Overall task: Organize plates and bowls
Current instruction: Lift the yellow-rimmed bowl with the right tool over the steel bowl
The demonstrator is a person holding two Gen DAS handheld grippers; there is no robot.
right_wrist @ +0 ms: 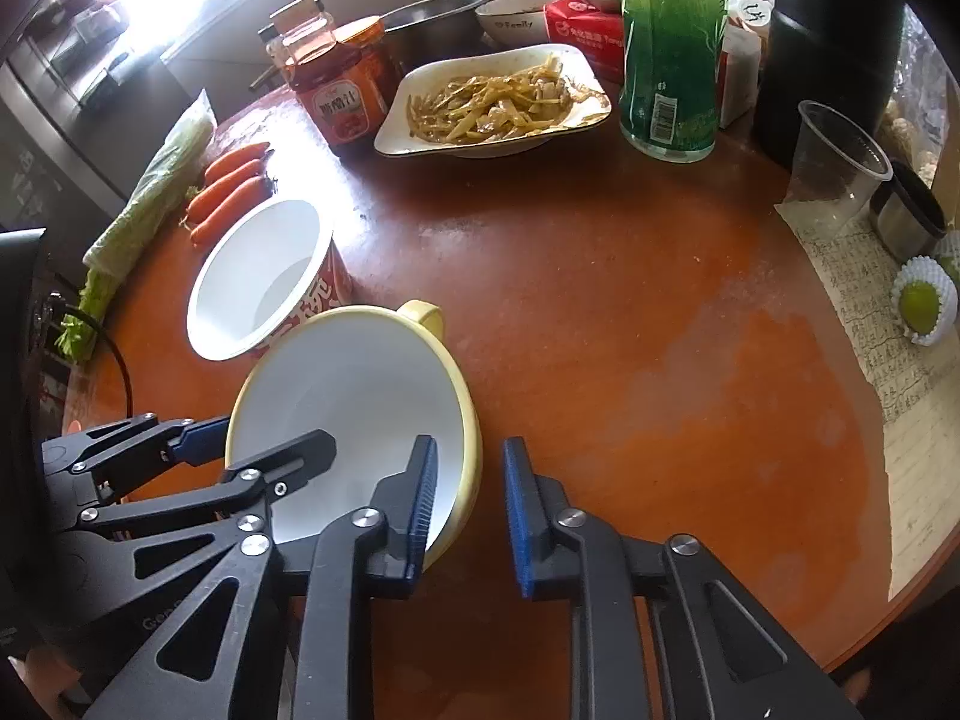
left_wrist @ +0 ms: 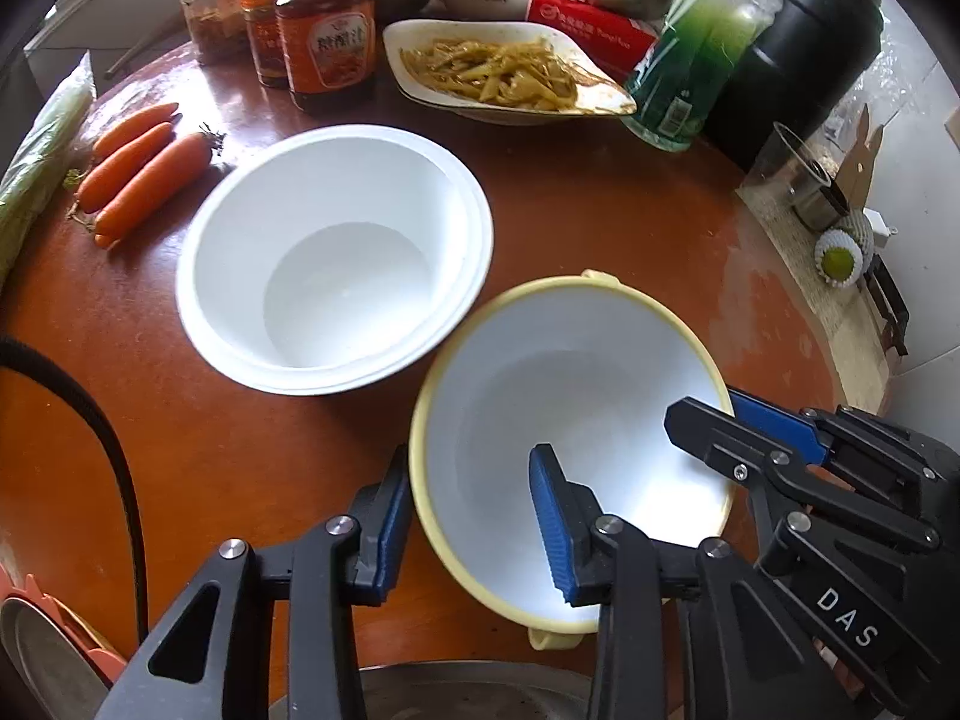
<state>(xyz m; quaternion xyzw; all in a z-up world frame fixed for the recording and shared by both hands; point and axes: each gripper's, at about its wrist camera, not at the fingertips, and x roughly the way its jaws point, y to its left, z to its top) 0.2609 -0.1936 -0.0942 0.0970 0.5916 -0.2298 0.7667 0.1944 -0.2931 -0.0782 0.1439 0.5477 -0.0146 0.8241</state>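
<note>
Yellow bowl [left_wrist: 564, 420] at lower centre of left wrist view, on table [left_wrist: 600, 228]. Left gripper [left_wrist: 468, 528] open, straddling its near-left rim. Right gripper [right_wrist: 468, 504] open, straddling right rim. White bowl [left_wrist: 336, 264] just beside, upper left.

Open tabletop [right_wrist: 630, 312] right of yellow-rimmed bowl [right_wrist: 360, 396]; white paper bowl [right_wrist: 258, 276] crowds left, food plate [right_wrist: 492, 102] & bottles behind.

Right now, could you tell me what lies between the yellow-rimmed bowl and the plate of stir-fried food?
Only bare table. In the right wrist view, nothing sits between the yellow-rimmed bowl and the plate of stir-fried food; the white paper bowl stands off to the left.
</note>
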